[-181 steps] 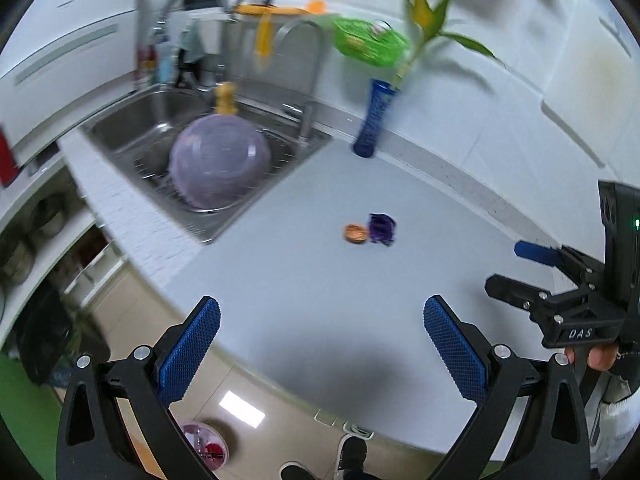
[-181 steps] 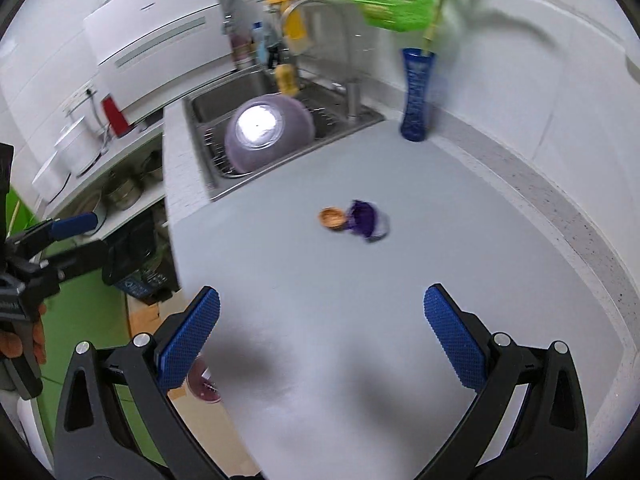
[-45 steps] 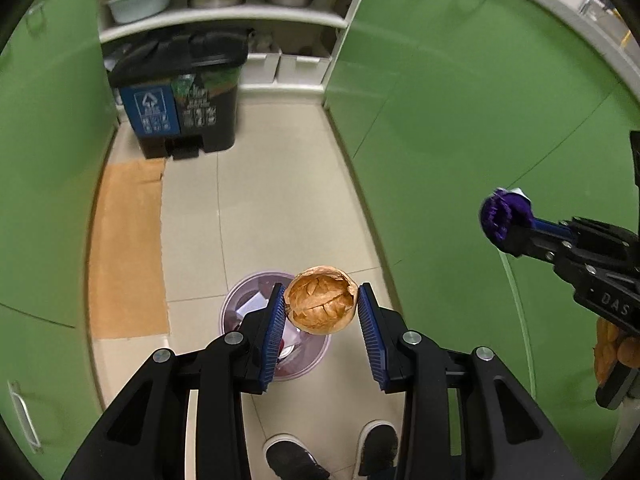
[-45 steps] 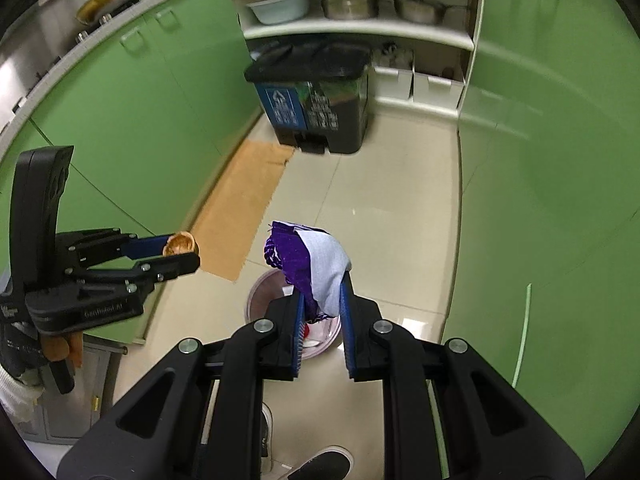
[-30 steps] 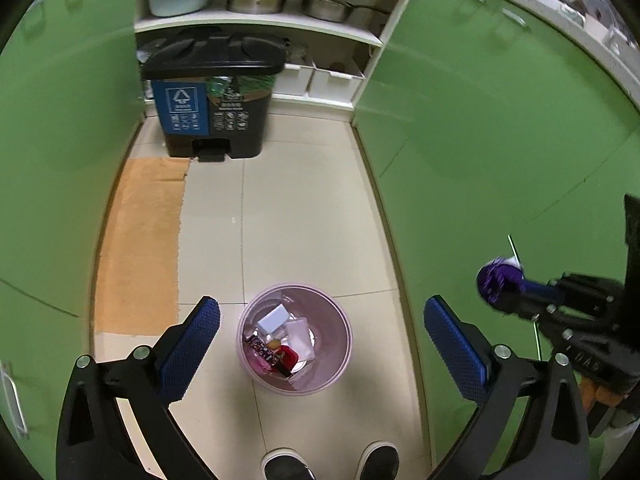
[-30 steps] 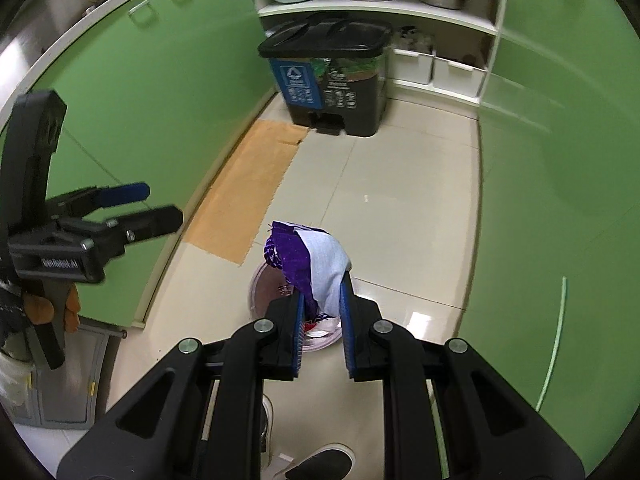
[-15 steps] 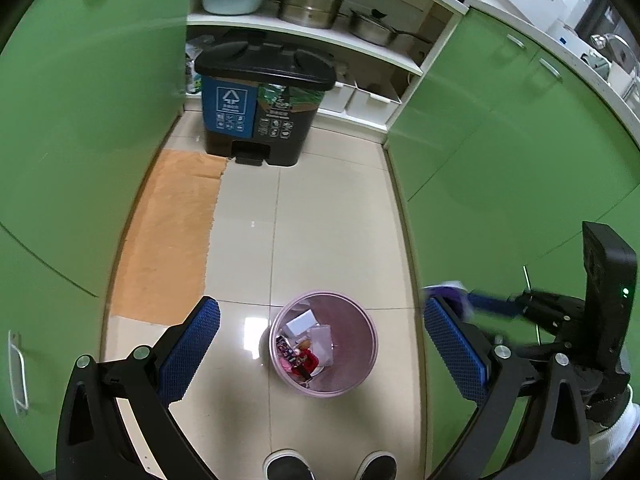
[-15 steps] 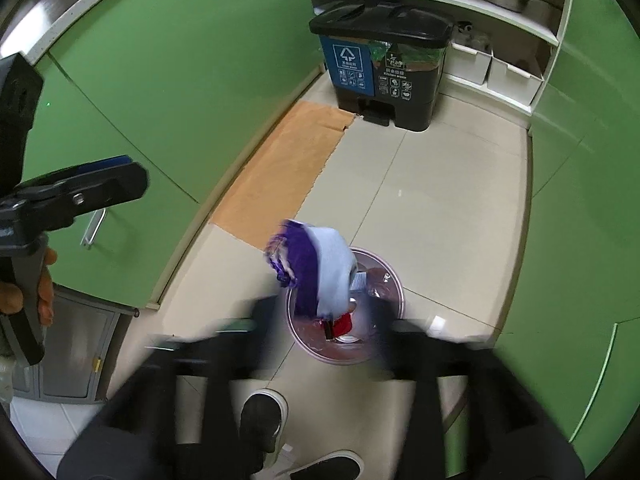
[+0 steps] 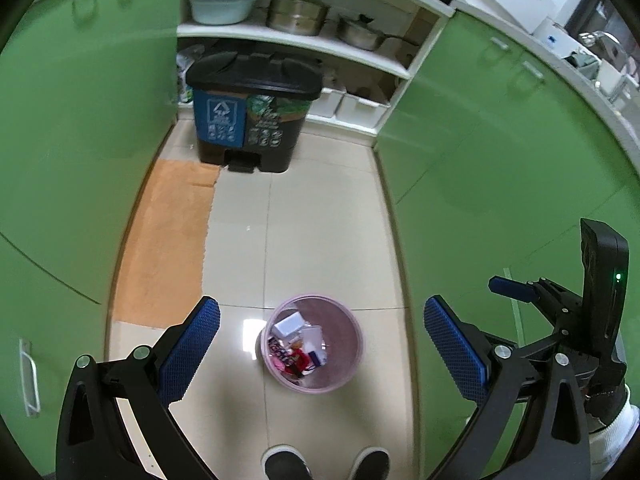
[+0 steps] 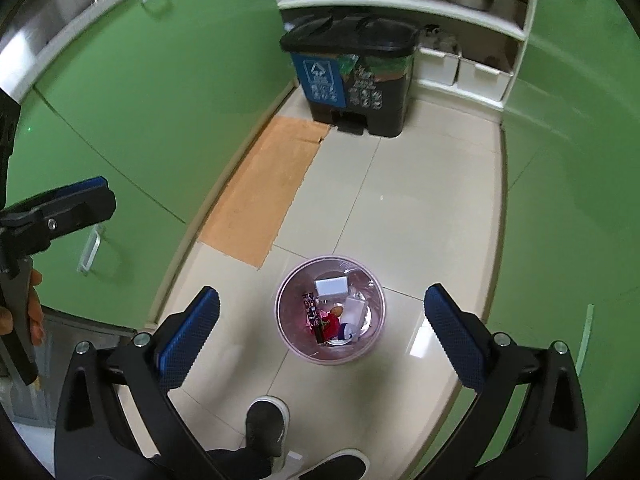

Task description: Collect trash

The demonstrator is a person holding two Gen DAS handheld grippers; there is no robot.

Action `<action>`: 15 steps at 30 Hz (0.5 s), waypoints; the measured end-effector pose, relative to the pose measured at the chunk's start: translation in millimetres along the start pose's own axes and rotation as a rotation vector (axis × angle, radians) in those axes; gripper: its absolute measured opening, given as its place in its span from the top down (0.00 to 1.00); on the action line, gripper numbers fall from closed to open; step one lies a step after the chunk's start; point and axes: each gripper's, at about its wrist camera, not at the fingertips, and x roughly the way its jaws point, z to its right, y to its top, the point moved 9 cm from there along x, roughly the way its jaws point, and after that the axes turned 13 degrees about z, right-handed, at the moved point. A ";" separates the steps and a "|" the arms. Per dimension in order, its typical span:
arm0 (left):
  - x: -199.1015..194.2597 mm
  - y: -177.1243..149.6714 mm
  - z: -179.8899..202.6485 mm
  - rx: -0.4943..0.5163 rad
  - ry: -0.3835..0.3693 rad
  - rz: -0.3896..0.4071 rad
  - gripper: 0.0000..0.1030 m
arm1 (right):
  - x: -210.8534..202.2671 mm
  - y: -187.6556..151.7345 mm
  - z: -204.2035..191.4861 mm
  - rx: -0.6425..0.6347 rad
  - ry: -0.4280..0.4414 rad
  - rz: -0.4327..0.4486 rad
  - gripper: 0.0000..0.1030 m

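Note:
A small pink waste bin (image 9: 352, 364) stands on the tiled floor, seen from above in both views; it also shows in the right wrist view (image 10: 376, 334). It holds white paper, red and dark wrappers, a walnut shell (image 10: 337, 311) and a purple-white wrapper (image 10: 345, 330). My left gripper (image 9: 322, 350) is open and empty high above the bin. My right gripper (image 10: 322, 334) is open and empty above the bin too. The right gripper shows at the right edge of the left wrist view (image 9: 516, 288), and the left one at the left edge of the right wrist view (image 10: 76, 200).
A black pedal bin (image 9: 252, 120) with blue and green labels stands at the far end of the aisle under shelves with pots (image 9: 298, 12). Green cabinet doors (image 9: 80, 140) line both sides. An orange mat (image 9: 164, 240) lies on the left. My shoes (image 9: 324, 462) are below.
The left gripper opened and dropped the walnut shell into the bin. Then the right gripper opened and the purple wrapper fell in. Both grippers have risen a little.

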 end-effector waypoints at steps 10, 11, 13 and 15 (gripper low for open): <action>-143.7 113.8 151.1 0.134 -0.115 0.023 0.05 | -221.6 92.4 16.1 0.087 -0.082 0.109 0.03; -157.6 126.0 169.1 0.147 -0.135 0.026 0.05 | -248.4 101.0 21.4 0.102 -0.099 0.124 0.03; -183.7 147.4 208.2 0.186 -0.180 0.029 0.05 | -299.4 114.1 32.7 0.130 -0.135 0.151 0.03; -202.3 163.6 242.1 0.225 -0.218 0.038 0.05 | -342.1 122.0 46.5 0.153 -0.174 0.179 0.03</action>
